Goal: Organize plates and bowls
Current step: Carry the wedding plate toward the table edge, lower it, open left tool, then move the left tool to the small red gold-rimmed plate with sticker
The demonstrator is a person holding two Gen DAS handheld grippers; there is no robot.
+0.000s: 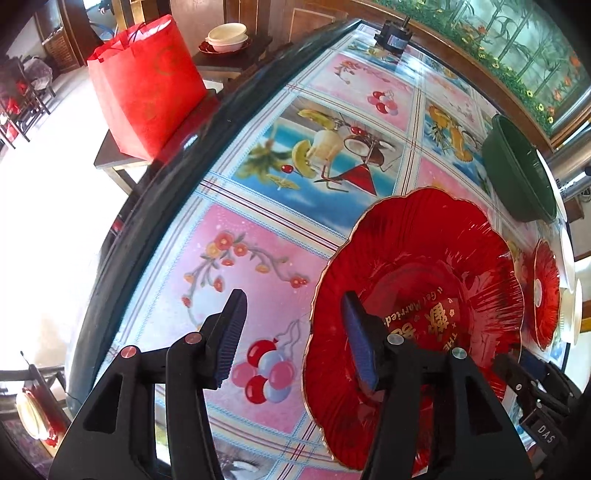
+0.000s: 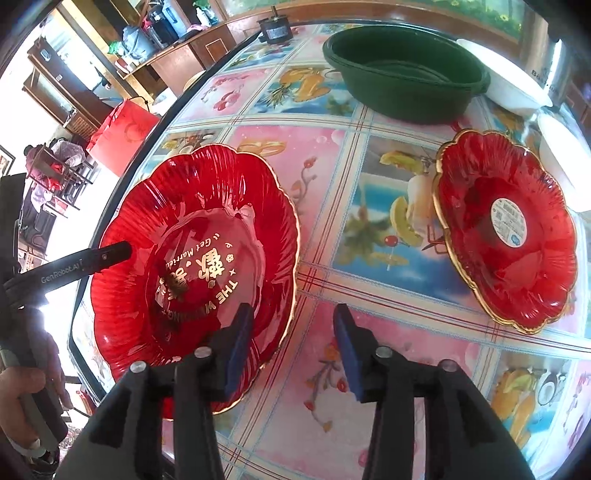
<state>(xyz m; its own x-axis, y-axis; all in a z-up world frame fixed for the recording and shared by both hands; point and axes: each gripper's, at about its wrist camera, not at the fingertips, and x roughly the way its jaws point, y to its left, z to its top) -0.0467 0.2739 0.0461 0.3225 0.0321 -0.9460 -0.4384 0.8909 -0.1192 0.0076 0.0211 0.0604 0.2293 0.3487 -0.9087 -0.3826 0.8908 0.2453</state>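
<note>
We note both tongs, left gripper [image 1: 295,336] and right gripper [image 2: 293,350], parted and gripping nothing, straddling opposite rims of the large red plate [image 2: 192,258] lying on the patterned tablecloth [image 2: 332,177].

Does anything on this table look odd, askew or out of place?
A small black motor stands at the far table edge among the dishes. The smaller red plate still wears a round white sticker in its middle. Nothing looks spilled or broken.

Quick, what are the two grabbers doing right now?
Left gripper: open, straddling the big red plate's rim, not gripping.
Right gripper: open, same plate's opposite rim, not gripping.
</note>
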